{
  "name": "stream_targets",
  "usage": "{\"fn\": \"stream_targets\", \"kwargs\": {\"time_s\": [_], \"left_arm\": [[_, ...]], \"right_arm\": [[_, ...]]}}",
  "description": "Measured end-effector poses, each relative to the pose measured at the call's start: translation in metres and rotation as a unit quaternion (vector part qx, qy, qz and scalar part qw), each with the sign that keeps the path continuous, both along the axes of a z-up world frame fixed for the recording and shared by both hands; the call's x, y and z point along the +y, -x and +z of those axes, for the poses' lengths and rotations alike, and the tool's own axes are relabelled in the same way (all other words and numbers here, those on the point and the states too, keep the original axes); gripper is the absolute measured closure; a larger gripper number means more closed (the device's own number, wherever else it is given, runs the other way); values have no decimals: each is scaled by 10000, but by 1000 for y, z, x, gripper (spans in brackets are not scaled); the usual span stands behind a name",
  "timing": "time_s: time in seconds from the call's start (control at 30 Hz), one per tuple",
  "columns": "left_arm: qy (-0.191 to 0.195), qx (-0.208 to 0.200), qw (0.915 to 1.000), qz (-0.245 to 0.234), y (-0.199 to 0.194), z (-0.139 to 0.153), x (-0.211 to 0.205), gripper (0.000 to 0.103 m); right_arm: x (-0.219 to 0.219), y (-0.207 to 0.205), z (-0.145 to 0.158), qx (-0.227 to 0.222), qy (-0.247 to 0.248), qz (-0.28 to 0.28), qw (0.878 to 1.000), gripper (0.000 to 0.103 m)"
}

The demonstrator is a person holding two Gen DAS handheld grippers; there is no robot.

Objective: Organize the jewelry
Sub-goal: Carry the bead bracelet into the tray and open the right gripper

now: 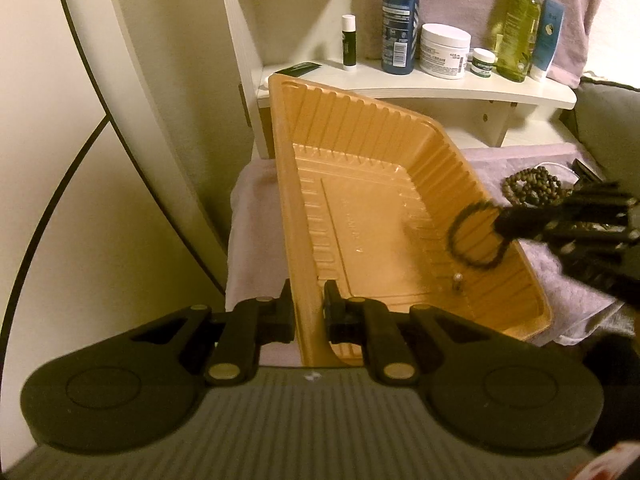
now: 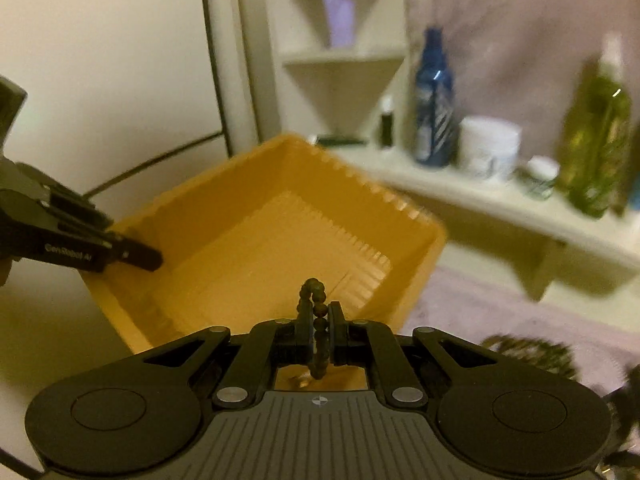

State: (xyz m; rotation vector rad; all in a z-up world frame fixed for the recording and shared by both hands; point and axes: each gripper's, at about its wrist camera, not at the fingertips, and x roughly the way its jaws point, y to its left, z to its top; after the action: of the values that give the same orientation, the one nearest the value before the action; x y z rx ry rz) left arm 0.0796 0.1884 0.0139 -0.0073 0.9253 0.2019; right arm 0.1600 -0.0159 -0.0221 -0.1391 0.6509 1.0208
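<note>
Bead bracelet point(image 2: 315, 312), dark round beads, 1 loop: clenched between the fingers of the right tool point(image 2: 320, 320), hanging over the right-hand rim of the tray; in the left wrist view it appears blurred.
Tray point(image 1: 360, 140), orange plastic, ribbed walls: tilted, near edge raised; the left tool point(image 1: 308, 312) is clenched on its near wall, 1 finger outside, 1 inside. Contents: 1 small pale item point(image 1: 457, 281), too small to identify.
Beaded necklace point(image 1: 532, 188), brownish, bunched: on the lilac towel point(image 1: 568, 280), beside the tray's right side.
Shelf point(image 1: 440, 84), white: dark blue bottle point(image 1: 399, 20), white jar point(image 1: 445, 50), small jar point(image 1: 482, 62), green bottle point(image 1: 518, 28), blue tube point(image 1: 547, 36), lip balm stick point(image 1: 349, 42).
</note>
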Motion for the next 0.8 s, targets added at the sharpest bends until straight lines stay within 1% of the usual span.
{"fn": "stream_targets", "kwargs": {"time_s": [0.07,0.17,0.23,0.4,0.43,0.5,0.53,0.57,0.7,0.8], "left_arm": [[12,-9,10000,3,0,0,0,91],[16,-14,10000,-8,0,0,0,91],[24,-18,10000,-9,0,0,1,91],[36,-27,10000,-2,1,0,1,91],[39,-26,10000,-4,1,0,1,91],[40,-24,10000,0,1,-1,1,91],[40,-23,10000,1,1,-1,1,91],[42,-23,10000,4,1,-1,1,91],[47,-24,10000,6,1,-1,2,91],[52,-24,10000,6,1,-1,2,91]], "right_arm": [[8,0,-5,99,104,14,9999,96],[12,-2,-10,259,118,50,9996,96],[14,0,-12,255,176,71,9995,96],[14,1,-11,308,92,89,9994,95],[13,2,-11,290,81,50,9995,92],[12,0,-9,328,14,25,9995,80],[11,0,-9,313,-9,-20,9995,69],[9,0,-8,288,-31,-63,9996,61],[-1,-1,-5,257,-99,-158,9995,60],[-13,-1,-2,190,-177,-332,9991,60]]}}
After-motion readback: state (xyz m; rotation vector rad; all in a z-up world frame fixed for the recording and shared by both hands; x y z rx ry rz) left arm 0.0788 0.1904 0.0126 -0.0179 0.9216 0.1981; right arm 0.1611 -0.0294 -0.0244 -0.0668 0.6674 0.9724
